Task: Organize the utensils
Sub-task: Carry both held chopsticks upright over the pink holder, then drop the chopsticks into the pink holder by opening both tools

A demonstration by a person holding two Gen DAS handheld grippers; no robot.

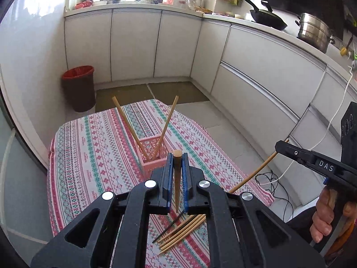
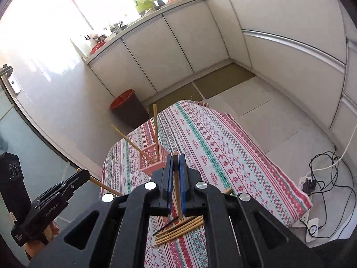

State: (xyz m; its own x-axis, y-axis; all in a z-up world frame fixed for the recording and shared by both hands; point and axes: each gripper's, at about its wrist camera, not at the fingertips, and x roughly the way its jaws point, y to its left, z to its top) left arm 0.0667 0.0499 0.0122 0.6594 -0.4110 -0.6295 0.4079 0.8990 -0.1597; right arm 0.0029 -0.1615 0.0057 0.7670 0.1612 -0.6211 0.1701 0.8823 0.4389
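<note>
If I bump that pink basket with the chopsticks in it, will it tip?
Probably. The pink basket looks small and openwork, likely light. Its two chopsticks stand far above its rim and lean outward, so a knock could lever it over. The tablecloth under it may let it slide first.

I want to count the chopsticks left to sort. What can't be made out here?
- Loose bamboo chopsticks on the patterned tablecloth: both views, far ends hidden behind the tongs' frames; count uncertain.
- Pink plastic basket: left wrist view, near side hidden by left tongs.
- Right tongs: block the basket's corner.
</note>
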